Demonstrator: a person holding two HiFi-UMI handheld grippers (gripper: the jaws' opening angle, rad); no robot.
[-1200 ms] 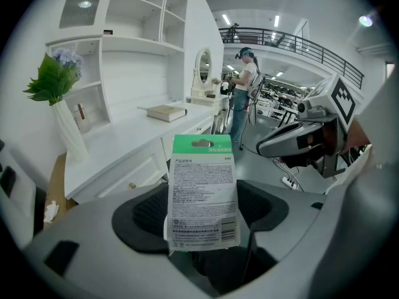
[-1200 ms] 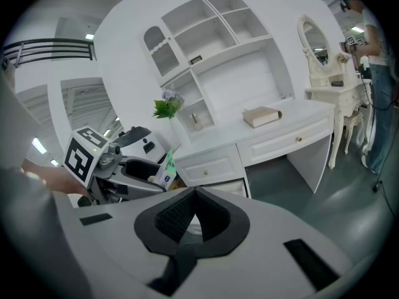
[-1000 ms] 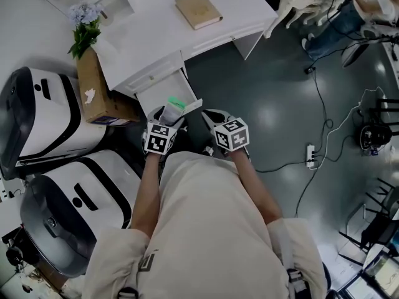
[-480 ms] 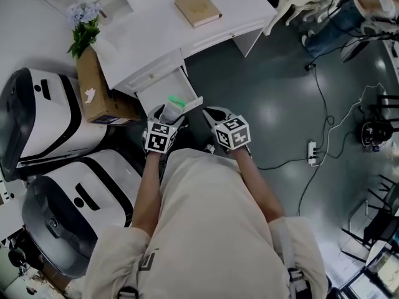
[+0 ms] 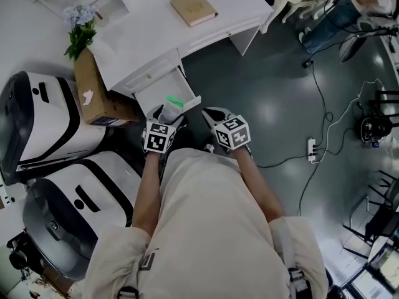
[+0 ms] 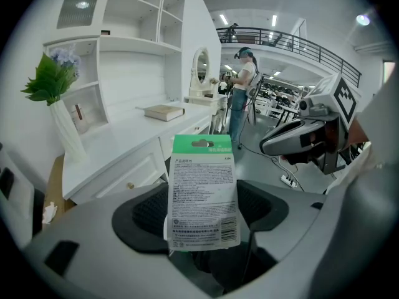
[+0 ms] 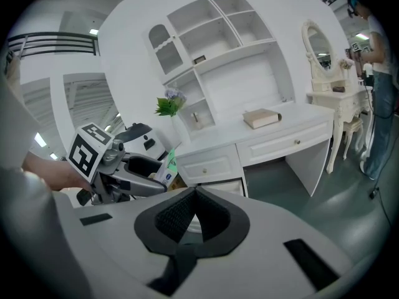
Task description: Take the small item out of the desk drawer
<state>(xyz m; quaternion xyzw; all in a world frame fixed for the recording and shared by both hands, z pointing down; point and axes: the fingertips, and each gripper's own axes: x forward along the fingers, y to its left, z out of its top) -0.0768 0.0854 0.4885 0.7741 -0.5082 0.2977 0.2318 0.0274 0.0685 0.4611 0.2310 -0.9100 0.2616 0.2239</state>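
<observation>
The left gripper [image 5: 167, 114] has its jaws pinched on the pack [image 6: 202, 192], a flat carded thing with a green top. They clamp its lower part by the two side edges, so it stands upright with the printed back facing the gripper's camera. Holding it low and upright looks sensible to me: the card stays stiff and the green end leads the way up.

From above, the pack sits just over the front lip of the open drawer [image 5: 156, 95], high enough that I'd call it out of the drawer and not resting in it. The drawer hangs pulled out from the white desk [image 5: 187, 36], which carries a book [image 5: 194, 8] well away from all this.

The right gripper [image 7: 193, 213] carries nothing. Its pads are drawn together at the tips, with only a thin slit between them, and it waits just beside the left one, pointed at the drawer front. I'd guess it is kept close to push the drawer shut.

The taking-out looks all but done. What remains is to carry the pack clear and set it somewhere
</observation>
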